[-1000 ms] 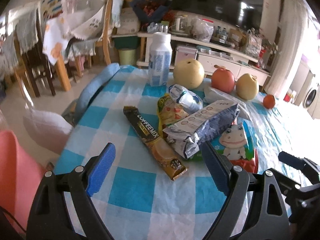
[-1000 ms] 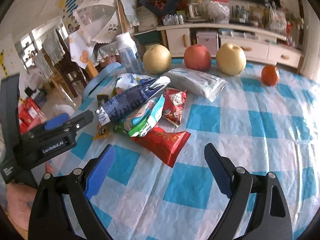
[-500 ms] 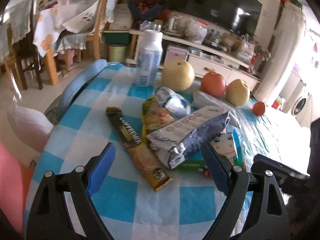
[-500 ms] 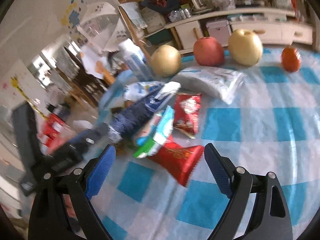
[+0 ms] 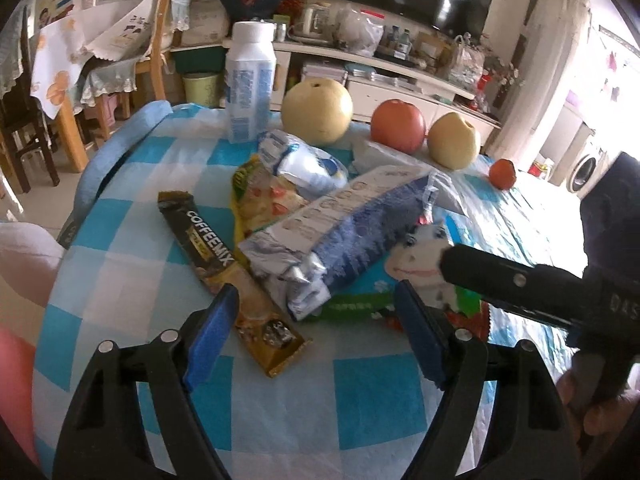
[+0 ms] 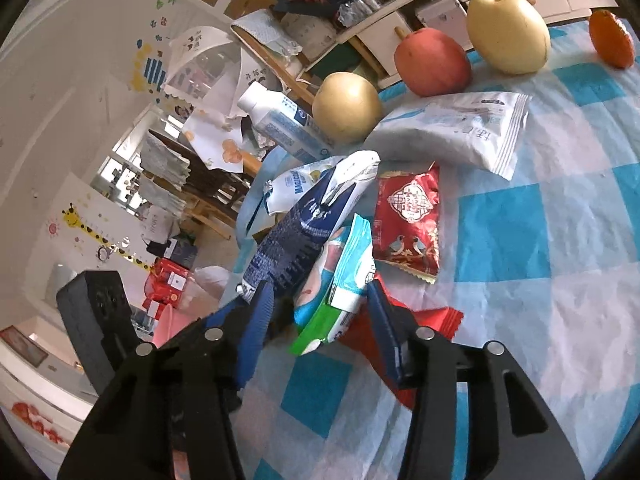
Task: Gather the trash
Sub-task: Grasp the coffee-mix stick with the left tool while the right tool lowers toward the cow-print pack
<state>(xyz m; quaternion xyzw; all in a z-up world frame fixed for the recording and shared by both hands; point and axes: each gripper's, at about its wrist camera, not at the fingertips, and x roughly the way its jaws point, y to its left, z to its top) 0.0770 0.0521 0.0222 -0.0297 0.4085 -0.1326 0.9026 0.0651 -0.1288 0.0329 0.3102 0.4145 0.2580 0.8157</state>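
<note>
A pile of wrappers lies on the blue checked table (image 5: pixel 372 392). A blue-and-silver snack bag (image 5: pixel 340 236) lies on top, also in the right wrist view (image 6: pixel 304 236). Beside it are a brown Coffeemix stick (image 5: pixel 224 268), a yellow packet (image 5: pixel 264 200), a green-and-white cartoon packet (image 6: pixel 340 292), red wrappers (image 6: pixel 408 220) and a white bag (image 6: pixel 452 132). My left gripper (image 5: pixel 316 340) is open, just short of the stick and blue bag. My right gripper (image 6: pixel 320 320) is partly closed, its fingers on either side of the green-and-white packet's end.
A white bottle (image 5: pixel 250 80), two yellow pears (image 5: pixel 316 112), a red apple (image 5: pixel 398 126) and a small orange (image 5: pixel 502 174) stand along the table's far edge. Chairs and a cluttered TV cabinet lie beyond. The right gripper's body (image 5: pixel 540 288) reaches in at the right.
Both grippers moved in toward the pile. My right gripper tilted, dropped low and narrowed its jaws around the green-and-white packet. My left gripper came closer to the coffee stick.
</note>
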